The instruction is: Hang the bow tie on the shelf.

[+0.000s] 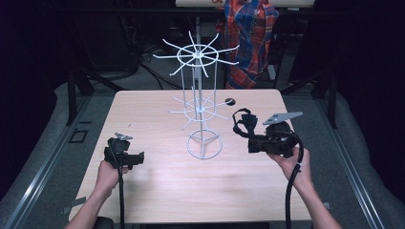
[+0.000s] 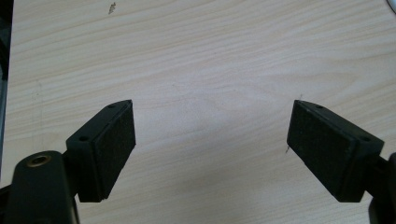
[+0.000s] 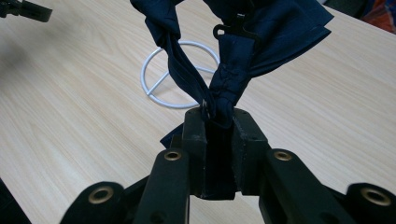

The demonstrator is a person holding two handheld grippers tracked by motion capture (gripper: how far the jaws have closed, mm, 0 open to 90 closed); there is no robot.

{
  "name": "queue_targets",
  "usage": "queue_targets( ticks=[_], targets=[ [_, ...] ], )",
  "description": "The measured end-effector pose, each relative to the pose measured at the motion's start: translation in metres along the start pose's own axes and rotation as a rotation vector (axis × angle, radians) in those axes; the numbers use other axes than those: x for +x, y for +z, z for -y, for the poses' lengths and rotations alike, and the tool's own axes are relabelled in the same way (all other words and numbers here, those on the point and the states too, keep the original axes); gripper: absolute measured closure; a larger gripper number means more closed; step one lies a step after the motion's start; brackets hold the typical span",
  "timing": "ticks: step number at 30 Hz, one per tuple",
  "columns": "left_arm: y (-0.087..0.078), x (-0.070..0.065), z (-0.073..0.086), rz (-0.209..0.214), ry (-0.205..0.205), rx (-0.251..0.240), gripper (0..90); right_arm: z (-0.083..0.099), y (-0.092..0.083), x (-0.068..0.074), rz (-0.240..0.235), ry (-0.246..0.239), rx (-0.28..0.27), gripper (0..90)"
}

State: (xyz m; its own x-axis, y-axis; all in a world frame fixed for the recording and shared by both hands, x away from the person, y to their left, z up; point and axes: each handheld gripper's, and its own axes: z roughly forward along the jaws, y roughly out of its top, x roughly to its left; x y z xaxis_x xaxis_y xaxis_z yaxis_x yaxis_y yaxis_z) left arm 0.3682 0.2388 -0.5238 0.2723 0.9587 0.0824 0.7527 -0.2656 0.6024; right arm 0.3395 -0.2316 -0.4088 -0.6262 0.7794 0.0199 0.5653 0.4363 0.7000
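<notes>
A white wire rack (image 1: 198, 109) with two tiers of hooked spokes stands at the middle of the light wooden table (image 1: 157, 191). My right gripper (image 1: 251, 143) hovers just right of its ring base, shut on a dark blue cloth piece (image 1: 242, 123). In the right gripper view the jaws (image 3: 218, 122) pinch the bunched cloth (image 3: 233, 70), which rises to a black clip (image 3: 233, 29); the rack's base ring (image 3: 164, 102) lies behind. My left gripper (image 1: 139, 158) rests low at the table's left. Its jaws (image 2: 212, 126) stand wide apart over bare wood.
A small dark round spot (image 1: 230, 101) sits on the table behind the rack. A red and blue plaid cloth (image 1: 250, 33) hangs beyond the far edge. Black frame legs (image 1: 71, 95) and grey floor surround the table.
</notes>
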Motion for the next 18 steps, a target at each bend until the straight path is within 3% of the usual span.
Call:
queue_targets(
  ticks=[8, 18],
  targets=[
    [0.001, 0.0, 0.0, 0.001, 0.002, 0.003, 15.6, -0.005, 0.004, 0.006, -0.012, -0.017, 0.003, 77.5],
    [0.0, 0.0, 0.0, -0.001, -0.003, -0.001, 15.7, -0.011, 0.022, 0.013, -0.044, -0.021, 0.021, 77.4]
  ],
)
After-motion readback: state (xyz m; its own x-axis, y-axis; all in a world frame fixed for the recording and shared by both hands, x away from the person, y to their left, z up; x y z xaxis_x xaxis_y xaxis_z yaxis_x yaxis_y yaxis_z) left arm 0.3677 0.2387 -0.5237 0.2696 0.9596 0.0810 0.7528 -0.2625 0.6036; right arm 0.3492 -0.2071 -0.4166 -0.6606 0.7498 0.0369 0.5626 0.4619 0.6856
